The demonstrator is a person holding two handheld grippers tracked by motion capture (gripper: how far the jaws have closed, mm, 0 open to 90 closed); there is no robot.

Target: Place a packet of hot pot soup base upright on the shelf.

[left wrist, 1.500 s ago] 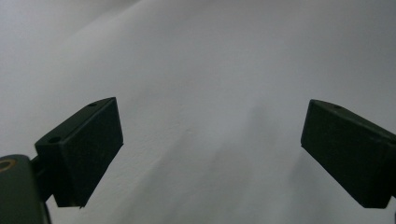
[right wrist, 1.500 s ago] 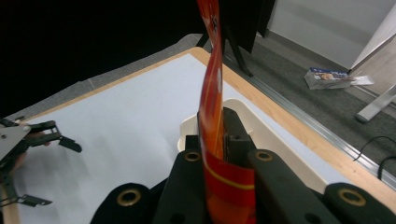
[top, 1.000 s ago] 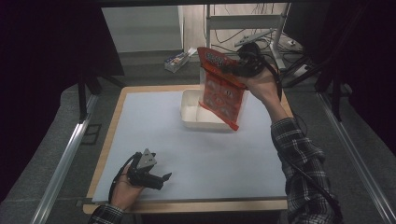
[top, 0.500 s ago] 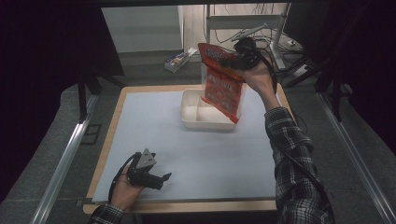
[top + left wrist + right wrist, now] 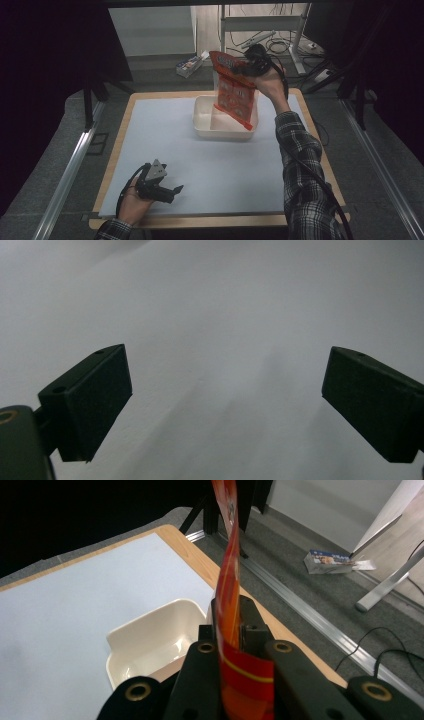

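Note:
A red snack bag (image 5: 232, 90) hangs over the cream tray (image 5: 202, 115) at the back middle of the table, its lower edge down inside the tray. My right gripper (image 5: 243, 69) is shut on the bag's top corner. In the right gripper view the bag (image 5: 231, 585) is pinched edge-on between the jaws of the right gripper (image 5: 234, 625), and the tray (image 5: 120, 637) lies below. Near the front left edge my left gripper (image 5: 176, 190) rests low over the table. Its jaws stand wide apart in the left gripper view, left gripper (image 5: 225, 400) holding nothing.
A white sheet (image 5: 150, 145) covers the wooden table (image 5: 310, 125). Behind the table a small box (image 5: 188, 65) lies on the floor, near metal table legs and cables (image 5: 280, 47). Metal rails (image 5: 67, 175) run along both sides.
My right hand has carried the bag left and down, from the tray's right side to over its middle. The left gripper has stayed in place.

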